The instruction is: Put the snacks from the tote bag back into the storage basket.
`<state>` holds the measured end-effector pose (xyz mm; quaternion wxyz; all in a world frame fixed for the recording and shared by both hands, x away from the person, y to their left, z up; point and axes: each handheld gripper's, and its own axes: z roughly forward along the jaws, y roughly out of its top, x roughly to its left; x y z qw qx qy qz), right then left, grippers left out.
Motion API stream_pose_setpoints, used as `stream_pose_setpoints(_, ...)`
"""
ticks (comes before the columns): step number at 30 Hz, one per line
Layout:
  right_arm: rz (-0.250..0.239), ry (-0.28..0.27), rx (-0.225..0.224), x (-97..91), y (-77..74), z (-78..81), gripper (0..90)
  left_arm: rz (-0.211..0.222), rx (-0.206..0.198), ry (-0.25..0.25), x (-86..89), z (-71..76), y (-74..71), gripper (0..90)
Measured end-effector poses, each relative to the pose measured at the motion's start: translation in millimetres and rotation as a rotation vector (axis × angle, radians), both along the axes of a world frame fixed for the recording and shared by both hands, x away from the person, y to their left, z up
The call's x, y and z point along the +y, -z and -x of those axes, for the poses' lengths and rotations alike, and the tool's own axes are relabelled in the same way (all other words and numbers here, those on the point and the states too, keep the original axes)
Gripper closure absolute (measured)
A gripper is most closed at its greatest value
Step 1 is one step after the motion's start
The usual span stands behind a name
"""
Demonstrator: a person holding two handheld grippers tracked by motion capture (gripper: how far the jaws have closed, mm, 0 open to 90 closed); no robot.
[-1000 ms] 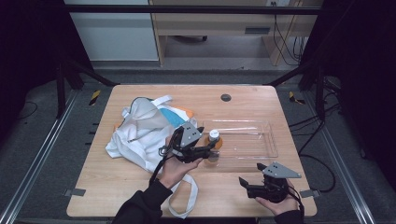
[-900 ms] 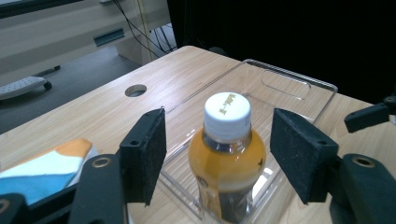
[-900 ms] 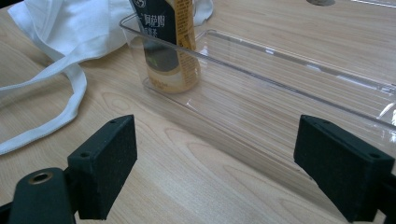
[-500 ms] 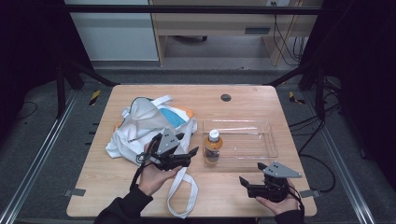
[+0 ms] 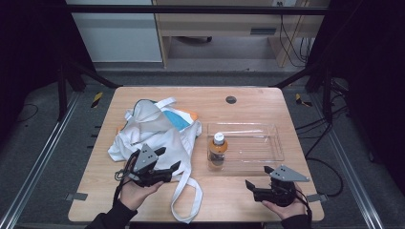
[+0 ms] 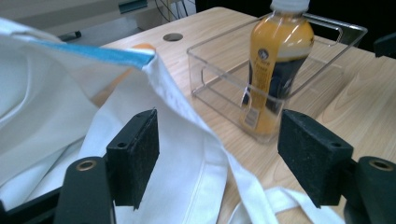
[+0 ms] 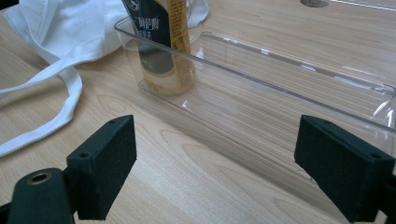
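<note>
Let go of the bottle (image 5: 217, 149) and pulled the left gripper (image 5: 168, 168) back toward the table's near edge, jaws wide apart, empty; left the bottle standing upright in the clear tray (image 5: 260, 143), at its left end; kept the right gripper (image 5: 250, 185) wide apart and empty by the near right corner; probably reaching next into the white bag (image 5: 153, 129).

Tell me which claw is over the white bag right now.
The left claw: it hangs open over the white bag, while the right claw sits above bare wood.

My jaw pads (image 6: 134, 156) are matt black foam. The tray (image 5: 267, 148) is clear glossy plastic, the bag (image 5: 157, 131) beside it soft white cloth, on a smooth wooden table (image 5: 253, 102).
</note>
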<state>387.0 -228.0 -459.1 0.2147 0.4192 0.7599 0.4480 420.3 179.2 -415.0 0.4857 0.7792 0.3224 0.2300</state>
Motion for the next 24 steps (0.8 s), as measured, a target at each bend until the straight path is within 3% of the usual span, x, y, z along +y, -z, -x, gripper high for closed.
stream_pose_setpoints(5,0.001,0.001,-0.010,-1.0,-0.2,0.5,13.2,0.010,0.004,-0.019,15.8,5.9,9.9,28.8)
stream_pose_setpoints(13,0.011,0.000,-0.004,-0.2,1.2,1.2,13.2,-0.021,0.022,-0.047,38.1,11.5,29.3,27.0)
stream_pose_setpoints(24,0.017,0.008,-0.006,-1.0,2.1,0.5,13.0,-0.007,0.040,-0.082,61.9,22.3,38.4,26.4)
